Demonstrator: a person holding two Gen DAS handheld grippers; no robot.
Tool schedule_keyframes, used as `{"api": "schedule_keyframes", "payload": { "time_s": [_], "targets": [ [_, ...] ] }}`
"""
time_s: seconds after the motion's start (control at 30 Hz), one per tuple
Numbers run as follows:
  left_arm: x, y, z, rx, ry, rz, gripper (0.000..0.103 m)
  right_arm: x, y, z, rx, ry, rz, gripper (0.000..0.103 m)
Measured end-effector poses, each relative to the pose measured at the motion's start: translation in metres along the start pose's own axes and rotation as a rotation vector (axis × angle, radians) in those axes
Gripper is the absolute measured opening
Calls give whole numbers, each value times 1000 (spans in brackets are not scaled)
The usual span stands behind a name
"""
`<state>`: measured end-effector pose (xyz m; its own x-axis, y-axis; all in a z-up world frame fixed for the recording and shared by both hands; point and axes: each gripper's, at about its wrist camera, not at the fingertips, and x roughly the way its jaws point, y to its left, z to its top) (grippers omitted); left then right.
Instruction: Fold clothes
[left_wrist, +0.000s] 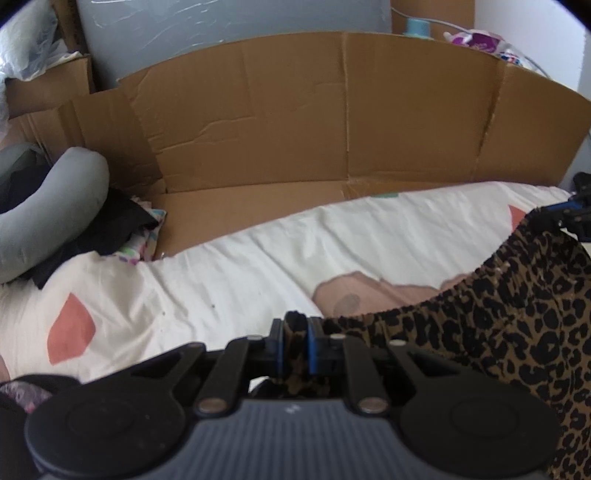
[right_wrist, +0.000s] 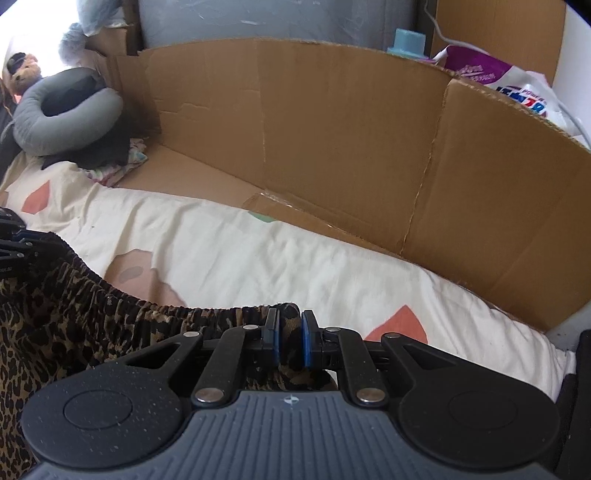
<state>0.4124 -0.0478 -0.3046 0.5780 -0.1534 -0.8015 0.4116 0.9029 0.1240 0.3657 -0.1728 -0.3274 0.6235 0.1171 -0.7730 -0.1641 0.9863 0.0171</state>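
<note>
Left gripper (left_wrist: 296, 334): its blue-padded jaws are drawn together on a bunched corner of the leopard-print garment (left_wrist: 517, 332), fabric pinched between the pads and trailing back under the gripper body. From that corner the gathered elastic waistband (left_wrist: 424, 306) runs toward 2 o'clock and sags in the middle, up to the right gripper (left_wrist: 557, 218), seen at the frame's 3 o'clock edge holding the opposite corner.

Right gripper (right_wrist: 289, 338): its jaws are likewise clamped on a bunched corner of the same garment (right_wrist: 55, 332). From there the waistband runs toward 9 o'clock, up to the left gripper (right_wrist: 13, 236) at the frame's edge. The rest of the garment hangs toward 7 o'clock in this view and toward 4 o'clock in the left wrist view.

Beneath the garment lies a cream bedsheet (left_wrist: 229, 266) with coral and tan patches. Beyond it, at 12 o'clock, a flattened cardboard box (left_wrist: 314, 122) stands as a wall, one flap lying flat against the sheet's far edge. At 9 to 10 o'clock in the left wrist view rests a grey neck pillow (left_wrist: 55, 206), with dark clothing (left_wrist: 122, 221) just beside it. A purple and white plastic bag (right_wrist: 509, 79) shows behind the cardboard at 1 o'clock in the right wrist view.
</note>
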Motion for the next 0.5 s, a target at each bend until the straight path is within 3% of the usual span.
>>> {"api": "schedule_keyframes", "payload": {
  "time_s": [0.37, 0.5],
  "targets": [
    [34, 1, 28, 0, 12, 30, 13, 39, -8, 28, -35, 46, -33, 11],
    [55, 1, 29, -18, 86, 44, 17, 60, -14, 35, -22, 85, 10, 14]
  ]
}}
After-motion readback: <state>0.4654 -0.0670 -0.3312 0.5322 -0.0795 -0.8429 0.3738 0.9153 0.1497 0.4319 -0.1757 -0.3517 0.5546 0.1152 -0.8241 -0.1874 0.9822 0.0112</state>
